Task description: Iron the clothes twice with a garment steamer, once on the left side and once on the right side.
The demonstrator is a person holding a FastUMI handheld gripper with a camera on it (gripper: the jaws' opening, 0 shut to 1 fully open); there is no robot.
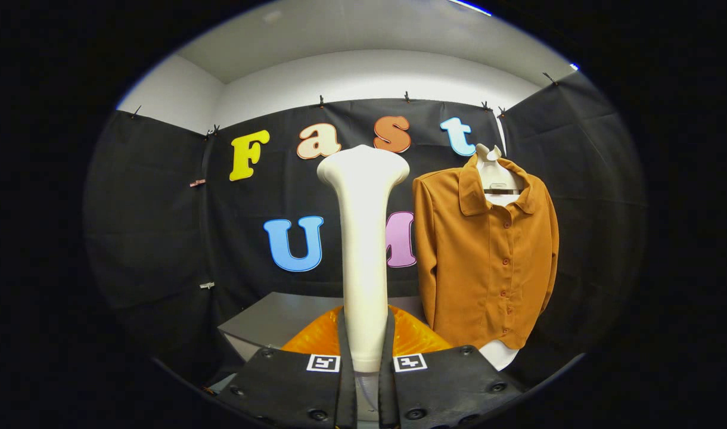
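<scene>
Steamer (363, 238), cream white, stands upright between the two fingers of the gripper (366, 363). Both fingers press on its lower handle from either side, so the gripper is clamped on it. Its long axis runs straight up from the fingers, and the flared head at the top points upward, toward the ceiling. The head flares wider than the slim handle below it.

Behind the base of the steamer, something orange and translucent (411, 339) shows on both sides of the handle, just beyond the fingers. What it is cannot be told. Farther back sits a grey table (268, 322).

To the right of the steamer, near but apart from it, a shirt (485, 256) hangs on a white form. The shirt is mustard brown, with a collar, long sleeves and a row of buttons down the front. It faces the camera and hangs vertically.

Each finger carries a small square black-and-white marker near the steamer. No brand or readable writing shows on the steamer or shirt.
</scene>
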